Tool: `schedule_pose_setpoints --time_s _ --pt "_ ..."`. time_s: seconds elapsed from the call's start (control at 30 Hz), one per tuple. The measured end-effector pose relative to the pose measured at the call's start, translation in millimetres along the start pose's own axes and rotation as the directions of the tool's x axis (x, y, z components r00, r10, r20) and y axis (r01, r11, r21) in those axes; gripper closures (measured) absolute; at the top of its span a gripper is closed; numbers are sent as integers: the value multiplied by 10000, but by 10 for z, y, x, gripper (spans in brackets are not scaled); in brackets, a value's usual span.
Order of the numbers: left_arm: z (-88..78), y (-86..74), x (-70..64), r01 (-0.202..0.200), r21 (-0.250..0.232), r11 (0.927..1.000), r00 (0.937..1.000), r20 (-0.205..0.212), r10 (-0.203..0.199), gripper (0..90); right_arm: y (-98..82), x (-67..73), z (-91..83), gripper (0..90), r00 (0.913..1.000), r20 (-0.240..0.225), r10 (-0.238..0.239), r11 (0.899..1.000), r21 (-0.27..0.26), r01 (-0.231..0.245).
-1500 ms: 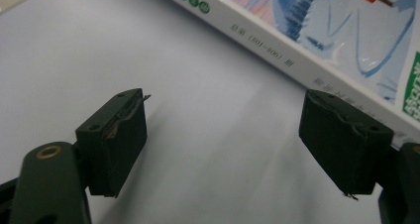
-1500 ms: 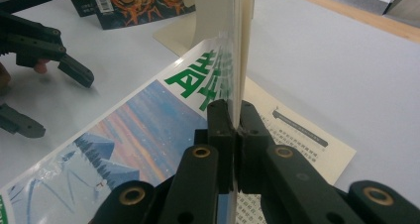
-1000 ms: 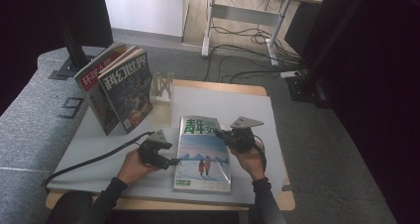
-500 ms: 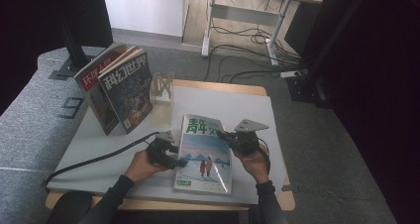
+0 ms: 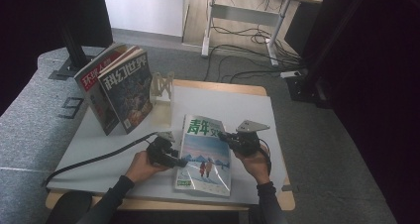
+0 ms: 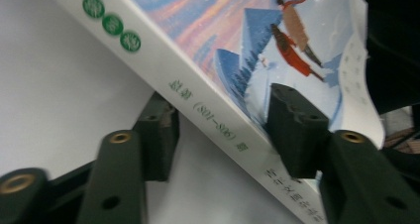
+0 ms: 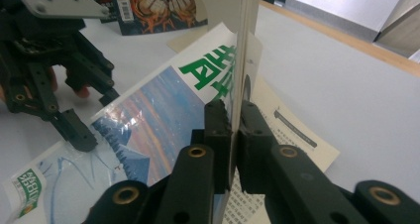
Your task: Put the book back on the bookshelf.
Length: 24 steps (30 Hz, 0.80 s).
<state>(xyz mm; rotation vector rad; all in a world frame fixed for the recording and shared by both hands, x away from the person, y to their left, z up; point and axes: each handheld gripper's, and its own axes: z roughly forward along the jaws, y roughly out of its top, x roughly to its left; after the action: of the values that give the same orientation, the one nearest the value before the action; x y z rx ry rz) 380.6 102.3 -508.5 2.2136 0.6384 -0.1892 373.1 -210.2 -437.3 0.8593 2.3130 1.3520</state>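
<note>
A magazine (image 5: 205, 154) with green characters and a blue snow scene lies flat in the middle of the table. My left gripper (image 5: 179, 160) is at its spine edge. In the left gripper view the spine (image 6: 208, 110) runs between the jaws of my left gripper (image 6: 223, 110), which have just been closing. One pad (image 6: 292, 125) rests on the cover, and the other pad (image 6: 158, 130) stands off the spine. My right gripper (image 5: 223, 136) is shut on the cover's right edge (image 7: 242, 45) and holds it lifted off a printed page (image 7: 292, 130). In the right gripper view its tips (image 7: 235, 110) pinch that sheet.
Two magazines (image 5: 124, 92) (image 5: 91, 83) stand upright at the back left beside a pale rack (image 5: 161, 87). A black cable (image 5: 99, 157) trails left from my left gripper across the white table top (image 5: 237, 105). Beyond the table, a desk frame (image 5: 247, 16) stands on a floor with loose cables.
My left gripper has edged right up to the magazine's spine, and its jaws have narrowed around it. My right gripper has stayed put, still holding the cover's edge.
</note>
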Motion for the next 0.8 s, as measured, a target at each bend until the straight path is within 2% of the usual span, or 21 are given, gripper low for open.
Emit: schedule_pose_setpoints --time_s 0.17,0.37,0.47,0.53,0.57,0.6,0.63,0.67,0.7,0.73,0.77,0.8 --pt "-7 -2 -17 -59 -43 10000 10000 3 59 507 -28 -80 39 825 9982 -142 587 9982 121 -586" --pt "-40 16 -21 -263 -266 9993 9996 77 266 534 -8 -148 66 855 9968 256 757 9968 219 -763" --pt "-68 45 0 -389 -425 9983 9992 -104 385 562 15 -187 78 858 9959 553 719 9970 233 -733" --pt "-109 106 14 -610 -651 9960 9965 -606 571 572 39 -223 72 858 9952 574 794 9968 76 -799" --pt "-109 106 14 -610 -651 9960 9965 -606 571 577 39 -223 72 858 9952 574 794 9968 76 -799" --pt "-154 162 5 -886 -803 9928 9902 -1148 791 581 106 -252 62 858 9947 655 793 9968 -114 -787" --pt "-154 162 5 -886 -803 9928 9902 -1148 791 585 106 -252 62 858 9947 655 793 9968 -114 -787" --pt "-181 182 -1 -1069 -919 9900 9851 -1449 929 585 151 -258 52 858 9949 710 711 9974 -199 -699" --pt "-224 193 -10 -1308 -1154 9847 9769 -1841 1082 594 250 -252 20 857 9954 732 621 9972 -453 -589" --pt "-224 193 -10 -1308 -1154 9847 9769 -1841 1082 597 284 -242 8 855 9957 726 576 9971 -540 -538" --pt "-245 187 -22 -1468 -1218 9816 9713 -2056 1197 597 284 -242 8 855 9957 726 576 9971 -540 -538" --pt "-256 175 -33 -1569 -1199 9803 9679 -2162 1285 598 357 -197 -2 846 9968 748 298 9982 -543 -258"
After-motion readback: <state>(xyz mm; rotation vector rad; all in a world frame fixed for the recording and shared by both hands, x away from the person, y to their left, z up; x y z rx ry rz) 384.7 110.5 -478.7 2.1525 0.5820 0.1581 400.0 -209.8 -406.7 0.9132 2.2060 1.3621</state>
